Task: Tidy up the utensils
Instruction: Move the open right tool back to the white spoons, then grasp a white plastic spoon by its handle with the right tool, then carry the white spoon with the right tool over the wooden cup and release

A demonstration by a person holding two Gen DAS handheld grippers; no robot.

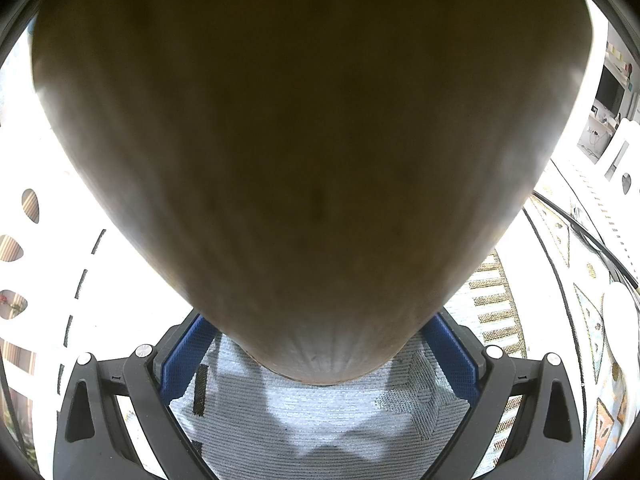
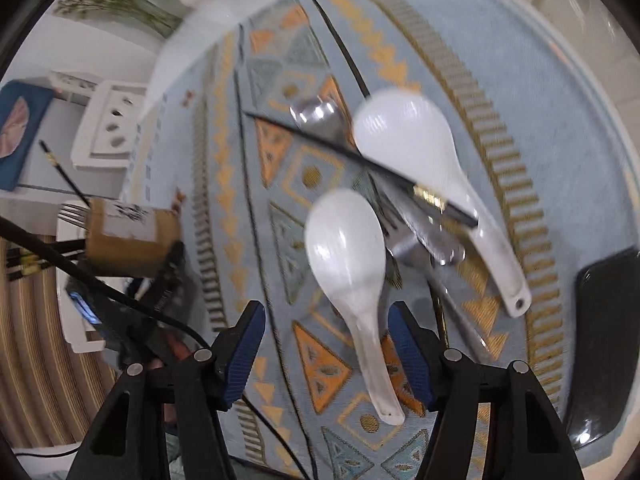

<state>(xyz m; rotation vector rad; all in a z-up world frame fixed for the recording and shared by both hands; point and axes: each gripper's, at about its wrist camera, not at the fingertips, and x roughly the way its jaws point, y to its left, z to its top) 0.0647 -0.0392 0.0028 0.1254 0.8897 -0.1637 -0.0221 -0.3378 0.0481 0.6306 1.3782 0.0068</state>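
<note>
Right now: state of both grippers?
Left gripper: closed on the wooden utensil holder.
Right gripper: open, holding nothing; the near white ceramic spoon lies between its fingers.

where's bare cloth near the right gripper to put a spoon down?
Free: cloth left of the near spoon, toward the brown holder, and the plain blue band beyond the far spoon. Crowded: between the spoons, where a chopstick crosses metal cutlery.
</note>
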